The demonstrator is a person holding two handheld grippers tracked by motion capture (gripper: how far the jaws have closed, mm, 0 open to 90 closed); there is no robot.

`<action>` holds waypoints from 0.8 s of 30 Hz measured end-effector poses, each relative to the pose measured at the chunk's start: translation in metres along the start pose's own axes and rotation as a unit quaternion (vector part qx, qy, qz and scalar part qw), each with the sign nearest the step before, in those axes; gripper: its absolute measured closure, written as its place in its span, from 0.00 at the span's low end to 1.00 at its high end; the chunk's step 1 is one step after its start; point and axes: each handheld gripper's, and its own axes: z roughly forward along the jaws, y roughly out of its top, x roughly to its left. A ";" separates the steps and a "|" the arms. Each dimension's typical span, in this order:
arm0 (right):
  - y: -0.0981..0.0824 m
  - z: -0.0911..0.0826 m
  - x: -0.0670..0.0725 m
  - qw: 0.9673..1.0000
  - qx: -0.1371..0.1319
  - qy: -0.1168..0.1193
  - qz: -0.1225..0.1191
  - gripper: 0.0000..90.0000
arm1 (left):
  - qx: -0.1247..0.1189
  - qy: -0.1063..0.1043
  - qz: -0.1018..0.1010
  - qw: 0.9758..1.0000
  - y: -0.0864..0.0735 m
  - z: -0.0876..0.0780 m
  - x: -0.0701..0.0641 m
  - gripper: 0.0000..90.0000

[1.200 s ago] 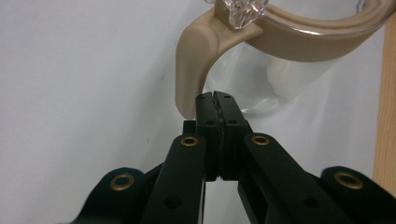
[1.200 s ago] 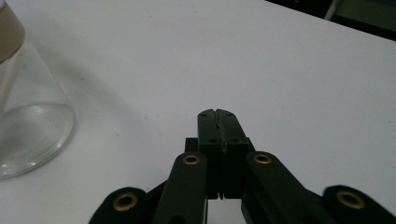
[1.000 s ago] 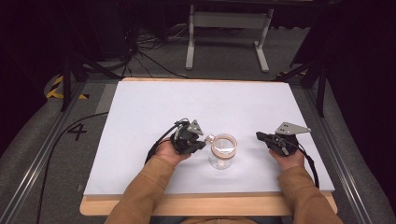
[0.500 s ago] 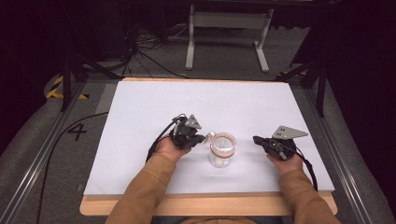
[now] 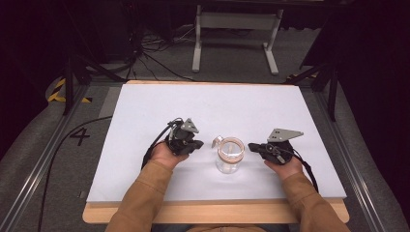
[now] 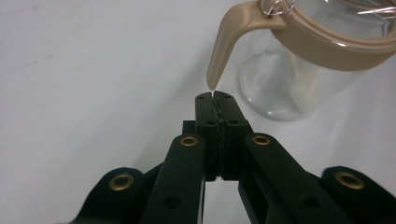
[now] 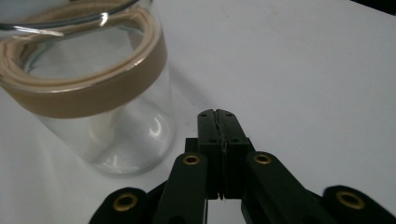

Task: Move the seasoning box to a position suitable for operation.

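A clear glass jar (image 5: pixel 229 157) with a tan band round its mouth stands upright near the front middle of the white table (image 5: pixel 145 111). A tan clasp lever (image 5: pixel 217 141) sticks out from its rim toward the left. My left gripper (image 5: pixel 199 143) is shut and empty, its tips just short of that lever (image 6: pixel 223 44); the jar (image 6: pixel 299 70) rises behind them. My right gripper (image 5: pixel 251 145) is shut too, with nothing between its jaws, pointing at the jar's right side. In the right gripper view (image 7: pixel 216 113) the jar (image 7: pixel 93 93) stands close at the left.
Wooden table edge (image 5: pixel 212 212) runs along the front. Metal rails (image 5: pixel 43 159) flank the table. Cables (image 5: pixel 145 53) and a stand's legs (image 5: pixel 232 43) lie on the floor beyond the far edge.
Both hands have drawn inward toward the jar: the left gripper moved right, the right gripper moved left. The jar has stayed put.
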 end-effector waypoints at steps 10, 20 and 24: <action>0.005 0.022 0.008 0.999 0.020 0.034 -0.015 1.00 | 0.018 -0.006 -0.020 1.000 -0.008 -0.005 0.001 1.00; 0.003 0.019 0.011 0.999 0.033 0.031 -0.013 1.00 | 0.019 -0.002 -0.029 0.999 -0.008 -0.005 0.004 1.00; 0.001 0.017 0.015 0.999 0.036 0.032 -0.015 1.00 | 0.023 -0.009 -0.022 0.999 -0.005 -0.002 0.003 1.00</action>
